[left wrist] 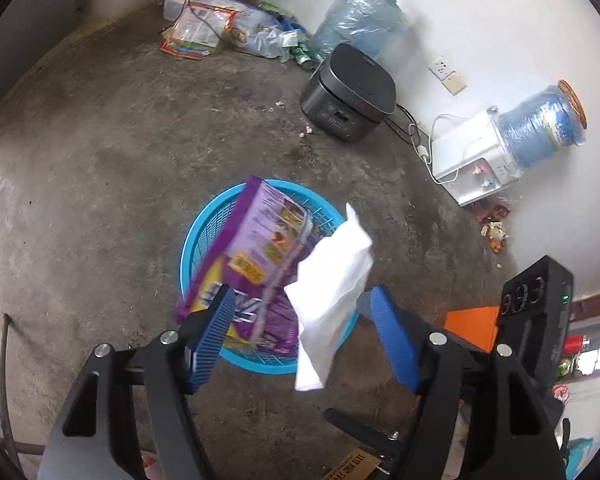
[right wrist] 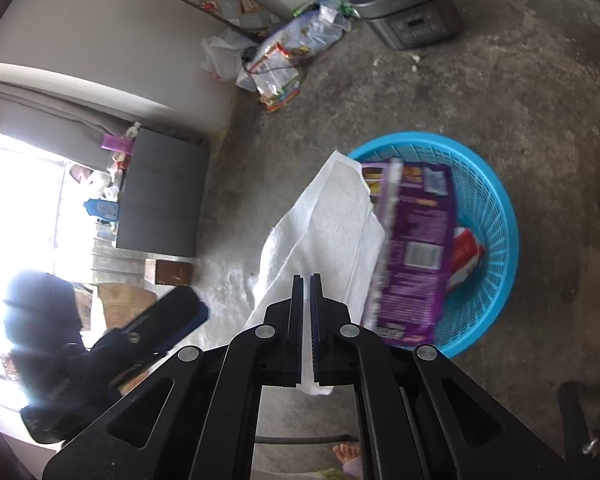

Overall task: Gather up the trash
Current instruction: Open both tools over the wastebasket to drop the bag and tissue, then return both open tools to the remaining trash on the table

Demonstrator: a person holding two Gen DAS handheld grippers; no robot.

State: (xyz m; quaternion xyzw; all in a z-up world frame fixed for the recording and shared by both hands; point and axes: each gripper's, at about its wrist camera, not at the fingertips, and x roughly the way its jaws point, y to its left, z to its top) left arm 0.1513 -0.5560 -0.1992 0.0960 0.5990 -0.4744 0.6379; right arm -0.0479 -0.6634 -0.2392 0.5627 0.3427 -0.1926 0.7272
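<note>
R claw [right wrist: 306, 280] pressed shut on white tissue [right wrist: 324, 224], hanging over near edge of blue basket [right wrist: 496, 216] on concrete floor [left wrist: 100, 152]. L claw [left wrist: 300, 304] spread wide above basket, nothing held. Purple wrapper [left wrist: 260, 248] propped tilted inside basket, w/ red-white packet [right wrist: 466, 256] beside it.

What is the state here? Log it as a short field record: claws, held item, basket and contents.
left claw: open, empty, above the basket
right claw: shut on white tissue paper
tissue position: hanging at the basket's edge, not yet dropped
basket: blue plastic basket on concrete floor
contents: purple snack bag, red-and-white wrapper
</note>
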